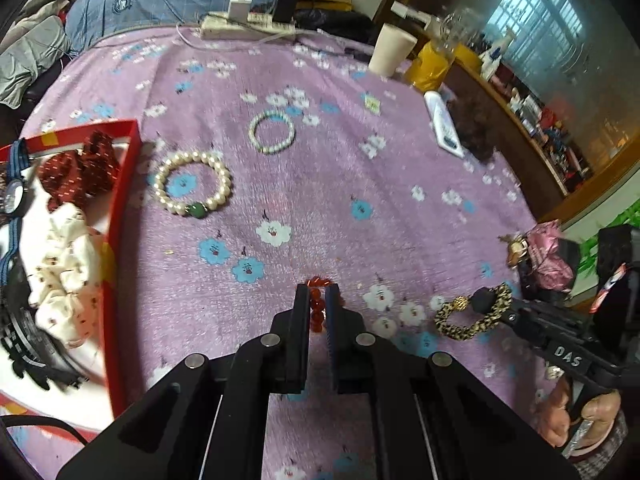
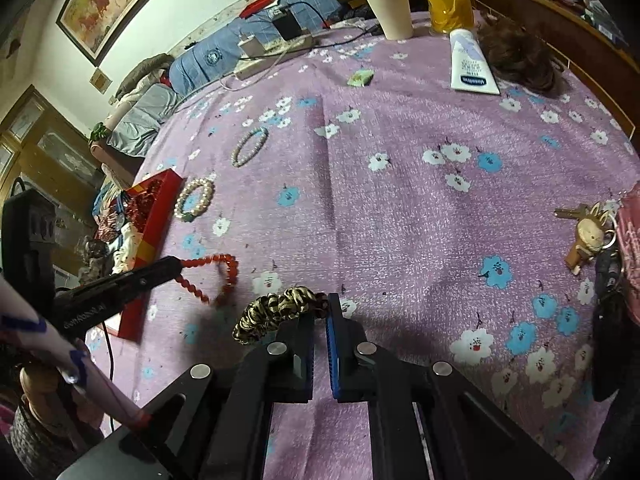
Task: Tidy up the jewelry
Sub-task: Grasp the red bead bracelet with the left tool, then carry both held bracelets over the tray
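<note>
My left gripper [image 1: 317, 294] is shut on a red bead bracelet [image 1: 317, 312], which also shows in the right wrist view [image 2: 224, 276], hanging from the left gripper's tip [image 2: 176, 266]. My right gripper [image 2: 321, 304] is shut on a leopard-print scrunchie [image 2: 276, 308], which also shows in the left wrist view [image 1: 472, 314]. A red tray [image 1: 120, 216] at the left holds scrunchies and watches. A large pearl bracelet with a green bead [image 1: 192, 182] and a small pale bead bracelet [image 1: 272, 132] lie on the purple flowered cloth.
A paper cup [image 1: 390, 50], a yellow jar [image 2: 446, 4], a lotion tube [image 2: 470, 62], a brown hairpiece [image 2: 520, 60], a power strip [image 1: 248, 26] stand at the far edge. Keys with a doll charm [image 2: 588, 236] lie at the right.
</note>
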Action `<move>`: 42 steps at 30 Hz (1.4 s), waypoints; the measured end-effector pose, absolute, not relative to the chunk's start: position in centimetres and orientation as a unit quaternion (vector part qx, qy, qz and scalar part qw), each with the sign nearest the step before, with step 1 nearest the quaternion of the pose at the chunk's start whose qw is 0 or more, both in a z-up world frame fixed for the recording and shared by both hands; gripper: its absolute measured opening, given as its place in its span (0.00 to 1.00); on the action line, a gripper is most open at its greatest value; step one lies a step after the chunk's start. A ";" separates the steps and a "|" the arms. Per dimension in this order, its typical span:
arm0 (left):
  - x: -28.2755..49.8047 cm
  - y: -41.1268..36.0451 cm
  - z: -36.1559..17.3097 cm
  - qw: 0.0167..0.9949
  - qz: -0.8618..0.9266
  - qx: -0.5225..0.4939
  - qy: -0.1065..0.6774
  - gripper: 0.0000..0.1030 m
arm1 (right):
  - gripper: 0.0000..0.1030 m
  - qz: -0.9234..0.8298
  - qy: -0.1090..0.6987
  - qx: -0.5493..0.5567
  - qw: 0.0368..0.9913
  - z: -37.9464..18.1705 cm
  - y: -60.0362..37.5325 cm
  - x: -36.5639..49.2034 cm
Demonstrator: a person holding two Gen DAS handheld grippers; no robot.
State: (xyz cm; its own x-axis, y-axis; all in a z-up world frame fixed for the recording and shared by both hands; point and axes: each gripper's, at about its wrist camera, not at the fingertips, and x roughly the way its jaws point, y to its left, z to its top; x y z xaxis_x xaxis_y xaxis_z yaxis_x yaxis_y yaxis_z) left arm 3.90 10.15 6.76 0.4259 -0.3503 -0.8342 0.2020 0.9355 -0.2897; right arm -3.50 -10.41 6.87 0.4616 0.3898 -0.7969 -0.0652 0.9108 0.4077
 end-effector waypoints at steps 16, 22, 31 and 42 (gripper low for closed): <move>-2.1 12.8 13.6 0.875 -0.135 -0.081 0.457 0.07 | 0.06 0.166 0.474 0.140 0.853 10.3 -8.8 -6.6; -4.8 13.9 15.0 0.889 -0.098 -0.070 0.442 0.07 | 0.06 0.184 0.466 0.127 0.856 11.4 -7.8 -7.8; -8.1 16.9 16.5 0.898 -0.057 -0.086 0.428 0.07 | 0.06 0.215 0.457 0.112 0.856 12.6 -6.1 -9.2; -9.6 22.9 17.2 0.900 0.000 -0.102 0.423 0.07 | 0.06 0.263 0.457 0.094 0.844 13.0 -1.2 -9.3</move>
State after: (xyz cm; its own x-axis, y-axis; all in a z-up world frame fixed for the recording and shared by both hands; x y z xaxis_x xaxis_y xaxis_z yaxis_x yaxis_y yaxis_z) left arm -9.64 22.93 17.22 0.6422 -0.0860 -0.7617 -0.0872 0.9790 -0.1841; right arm -9.34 -1.17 13.04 0.4436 0.5301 -0.7226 -0.3590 0.8439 0.3987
